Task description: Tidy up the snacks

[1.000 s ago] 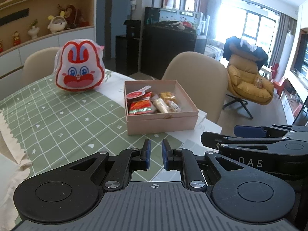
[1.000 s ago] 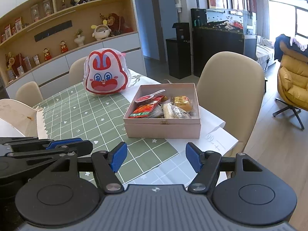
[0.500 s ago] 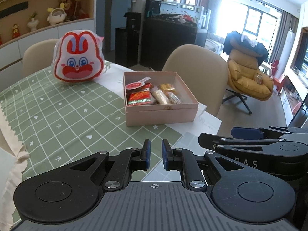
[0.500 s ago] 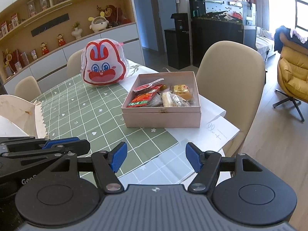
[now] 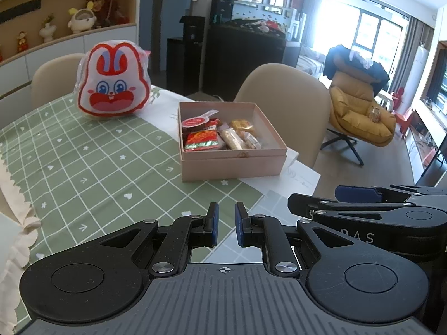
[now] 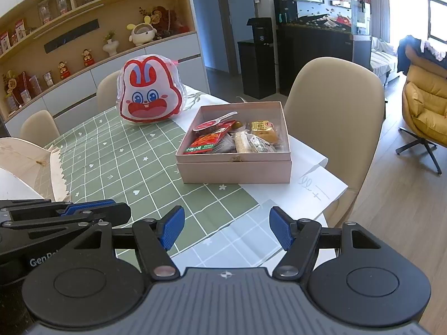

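Observation:
An open pink box (image 5: 233, 167) (image 6: 234, 171) stands on the green checked tablecloth (image 5: 83, 162) near the table's right end. It holds several wrapped snacks, among them a red packet (image 5: 202, 139) (image 6: 205, 142) and a yellow cake (image 6: 264, 129). Behind it to the left stands a red and white bunny-shaped bag (image 5: 111, 83) (image 6: 149, 92). My left gripper (image 5: 225, 223) hovers over the near table edge, shut, with nothing between its pads. My right gripper (image 6: 226, 229) is beside it, open and empty. Both point at the box from a distance.
A beige chair (image 6: 335, 106) stands right behind the box, with two more chairs at the table's far left side. White paper (image 6: 318, 189) sticks out from under the cloth at the table's right corner. Wooden floor and a yellow armchair (image 5: 360, 117) lie to the right.

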Demonstrator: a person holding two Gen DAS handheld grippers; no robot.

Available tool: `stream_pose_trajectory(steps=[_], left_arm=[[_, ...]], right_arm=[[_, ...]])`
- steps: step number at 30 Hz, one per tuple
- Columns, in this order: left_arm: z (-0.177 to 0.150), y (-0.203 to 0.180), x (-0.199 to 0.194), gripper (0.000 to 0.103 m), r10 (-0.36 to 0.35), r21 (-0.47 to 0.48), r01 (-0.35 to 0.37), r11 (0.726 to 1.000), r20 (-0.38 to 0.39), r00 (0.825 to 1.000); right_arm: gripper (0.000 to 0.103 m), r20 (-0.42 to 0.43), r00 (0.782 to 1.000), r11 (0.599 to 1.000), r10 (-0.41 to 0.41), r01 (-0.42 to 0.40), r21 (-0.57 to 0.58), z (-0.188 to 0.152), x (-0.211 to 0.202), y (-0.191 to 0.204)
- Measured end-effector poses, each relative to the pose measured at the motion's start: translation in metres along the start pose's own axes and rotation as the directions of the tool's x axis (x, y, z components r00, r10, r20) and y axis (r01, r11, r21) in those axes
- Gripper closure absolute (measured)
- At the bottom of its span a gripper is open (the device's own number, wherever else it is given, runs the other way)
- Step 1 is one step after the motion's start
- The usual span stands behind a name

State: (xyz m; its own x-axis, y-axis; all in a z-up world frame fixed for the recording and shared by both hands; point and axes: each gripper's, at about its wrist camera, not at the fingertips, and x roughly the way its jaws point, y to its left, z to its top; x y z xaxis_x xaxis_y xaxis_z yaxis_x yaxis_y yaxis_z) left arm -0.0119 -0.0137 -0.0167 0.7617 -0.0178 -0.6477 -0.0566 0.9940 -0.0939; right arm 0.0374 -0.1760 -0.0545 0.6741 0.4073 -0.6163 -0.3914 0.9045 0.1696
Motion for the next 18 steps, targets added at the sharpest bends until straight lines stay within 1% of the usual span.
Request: stream_pose_trajectory(steps=[18], left_arm=[[-0.0016,-0.0010,0.0003,0.087,-0.008,-0.002,0.008,1.000,-0.004,1.000]], right_arm=[[0.035,-0.002,1.000,1.000,0.002,-0.002,0.004,-0.0027,-0.0017,0.0018]])
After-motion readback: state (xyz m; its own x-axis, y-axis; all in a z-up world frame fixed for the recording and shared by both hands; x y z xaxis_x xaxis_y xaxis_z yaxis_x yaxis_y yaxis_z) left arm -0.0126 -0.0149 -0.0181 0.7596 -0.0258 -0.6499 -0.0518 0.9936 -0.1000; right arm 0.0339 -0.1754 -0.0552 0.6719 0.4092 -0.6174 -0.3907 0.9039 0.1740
